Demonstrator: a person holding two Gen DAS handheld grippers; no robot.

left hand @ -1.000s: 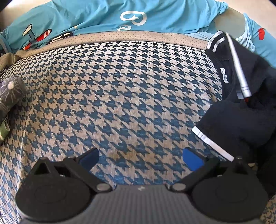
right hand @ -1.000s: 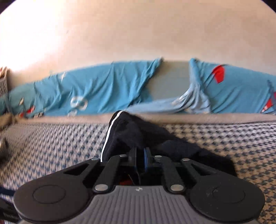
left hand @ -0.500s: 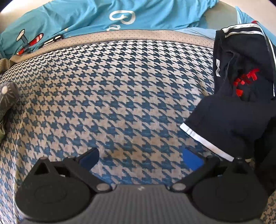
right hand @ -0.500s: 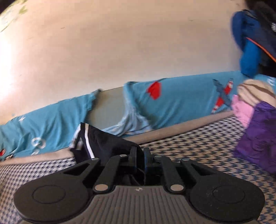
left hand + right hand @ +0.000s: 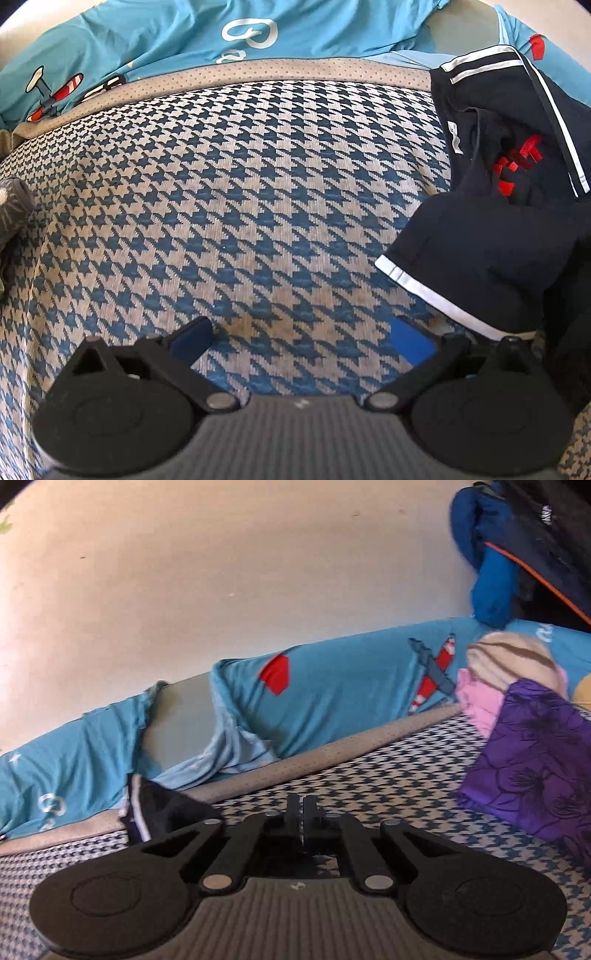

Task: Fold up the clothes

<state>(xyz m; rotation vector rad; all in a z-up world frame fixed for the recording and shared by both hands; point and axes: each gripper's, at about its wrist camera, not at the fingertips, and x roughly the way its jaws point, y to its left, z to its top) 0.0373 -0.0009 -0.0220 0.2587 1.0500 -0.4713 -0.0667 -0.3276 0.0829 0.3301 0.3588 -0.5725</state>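
Observation:
A black garment (image 5: 480, 251) with white stripes and a red print hangs bunched at the right of the left wrist view, its lower hem resting on the houndstooth bed cover (image 5: 240, 203). My left gripper (image 5: 303, 341) hovers open above the bare cover, just left of that hem, with nothing between its blue pads. In the right wrist view my right gripper (image 5: 300, 812) has its jaws almost together and just opening, pinched on a thin fold of the black garment (image 5: 166, 808), which trails off to the left under the linkage.
A teal sheet with plane prints (image 5: 184, 37) lies bunched along the wall behind the bed. To the right sit a purple floral cloth (image 5: 535, 768) and a pink and striped pile (image 5: 509, 661), with a blue jacket (image 5: 491, 572) hanging above. A grey item (image 5: 11, 206) lies at the left edge.
The right gripper swung to the right with the garment, bringing the purple cloth into view. In the left wrist view the garment was lifted and its red print now shows. The left gripper stayed put.

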